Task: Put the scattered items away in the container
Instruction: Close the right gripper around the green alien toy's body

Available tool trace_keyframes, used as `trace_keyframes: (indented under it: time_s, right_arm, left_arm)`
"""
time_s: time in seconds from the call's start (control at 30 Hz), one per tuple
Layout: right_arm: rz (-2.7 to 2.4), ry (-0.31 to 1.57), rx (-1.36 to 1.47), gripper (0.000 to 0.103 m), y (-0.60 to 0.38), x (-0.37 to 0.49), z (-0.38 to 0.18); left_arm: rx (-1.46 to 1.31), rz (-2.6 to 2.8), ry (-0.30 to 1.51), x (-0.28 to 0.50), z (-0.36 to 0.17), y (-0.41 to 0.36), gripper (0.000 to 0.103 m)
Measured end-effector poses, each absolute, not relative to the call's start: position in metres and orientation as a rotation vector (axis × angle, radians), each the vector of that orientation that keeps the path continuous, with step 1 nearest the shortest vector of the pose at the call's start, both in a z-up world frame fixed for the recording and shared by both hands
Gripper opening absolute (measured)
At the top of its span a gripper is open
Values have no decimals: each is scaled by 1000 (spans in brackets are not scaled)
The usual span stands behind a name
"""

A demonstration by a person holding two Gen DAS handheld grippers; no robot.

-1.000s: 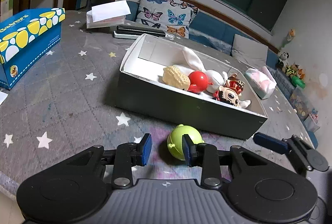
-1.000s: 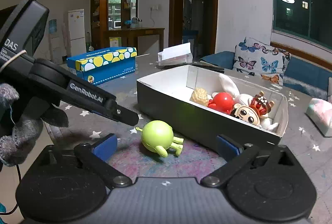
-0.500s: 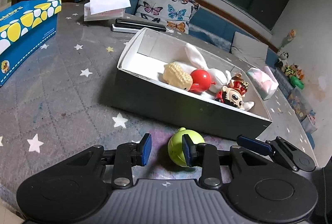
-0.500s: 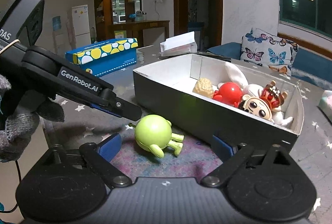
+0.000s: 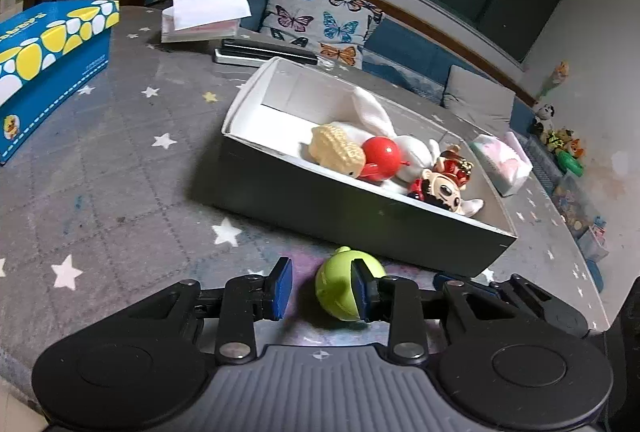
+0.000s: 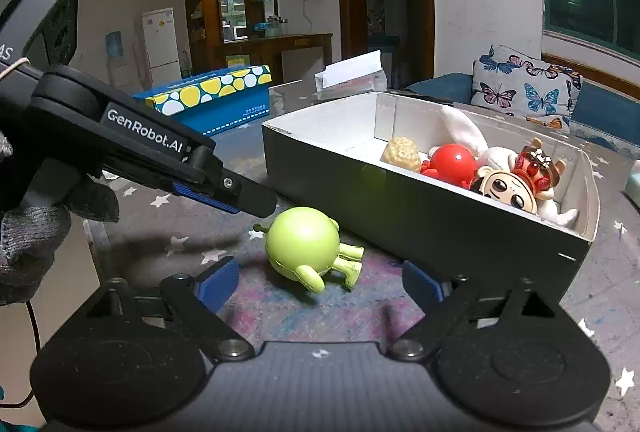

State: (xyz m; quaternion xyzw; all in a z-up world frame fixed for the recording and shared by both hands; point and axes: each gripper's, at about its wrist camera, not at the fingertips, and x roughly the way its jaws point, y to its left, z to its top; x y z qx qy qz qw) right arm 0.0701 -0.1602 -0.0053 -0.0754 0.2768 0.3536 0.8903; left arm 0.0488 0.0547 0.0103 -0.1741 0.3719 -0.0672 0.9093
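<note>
A green round toy figure [image 6: 304, 244] lies on the star-patterned table just in front of the grey box [image 6: 400, 207]. It also shows in the left wrist view [image 5: 340, 290]. My left gripper [image 5: 320, 288] is open and hovers over the toy, which lies near its right finger. In the right wrist view the left gripper's fingers [image 6: 244, 197] sit just above the toy. My right gripper [image 6: 320, 282] is open wide, with the toy just beyond its fingertips. The box [image 5: 320, 191] holds a beige toy [image 5: 338, 151], a red ball [image 5: 382, 157], a white plush and a doll [image 5: 444, 187].
A blue and yellow carton [image 5: 44, 59] stands at the left. A white paper box [image 5: 204, 15] and a dark flat device [image 5: 264, 51] lie behind the grey box. A pale packet [image 5: 502, 161] lies at the right. The table edge runs close on the near side.
Both grippers have edged closer to the green toy and the box. The left gripper now sits lower over the toy. The toy has not moved.
</note>
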Motion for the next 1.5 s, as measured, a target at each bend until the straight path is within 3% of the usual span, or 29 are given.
trace_keyframes:
  time_s: [0.6,1.5]
  right_arm:
    - [770,620,-113,80,-157,89,-10]
    - [850,615,-103,79,-181,95,-19]
  left_arm:
    - [-348,-210,778,65,14,46,35]
    - [-346,-162,757,72,20,27,35]
